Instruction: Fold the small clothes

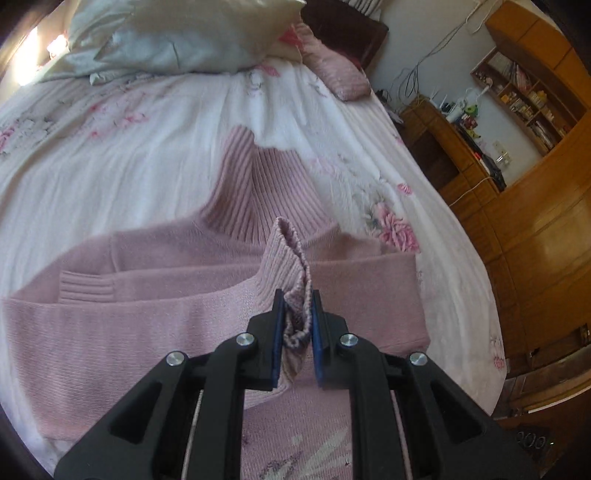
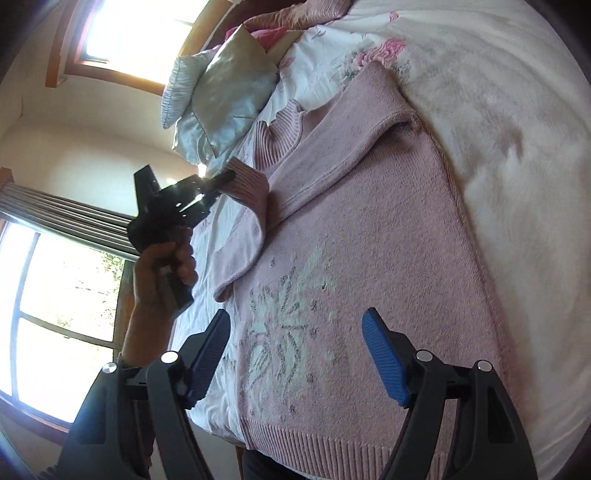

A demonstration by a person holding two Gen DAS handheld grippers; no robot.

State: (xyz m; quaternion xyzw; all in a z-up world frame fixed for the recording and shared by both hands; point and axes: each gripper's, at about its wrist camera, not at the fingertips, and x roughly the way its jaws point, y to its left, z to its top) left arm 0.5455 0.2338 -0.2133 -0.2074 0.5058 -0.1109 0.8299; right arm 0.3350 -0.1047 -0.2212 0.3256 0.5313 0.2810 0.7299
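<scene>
A pink knit sweater (image 2: 369, 229) with a pale flower pattern lies flat on the bed, its ribbed collar (image 1: 255, 184) toward the pillows. One sleeve is folded across the chest (image 1: 155, 273). My left gripper (image 1: 295, 299) is shut on the ribbed cuff (image 1: 290, 251) of the other sleeve and holds it lifted over the sweater's body. The right wrist view shows that left gripper (image 2: 227, 177) with the cuff (image 2: 245, 184) pinched, a hand (image 2: 162, 273) holding it. My right gripper (image 2: 295, 321) hangs open above the sweater's lower front, nothing between its fingers.
The bed has a white floral cover (image 1: 110, 155) with pale pillows (image 1: 177, 40) and a pink cushion (image 1: 340, 70) at its head. Wooden shelves and a cabinet (image 1: 524, 177) stand past the bed's right side. Bright windows (image 2: 122, 33) and a radiator (image 2: 55, 206) are on the left.
</scene>
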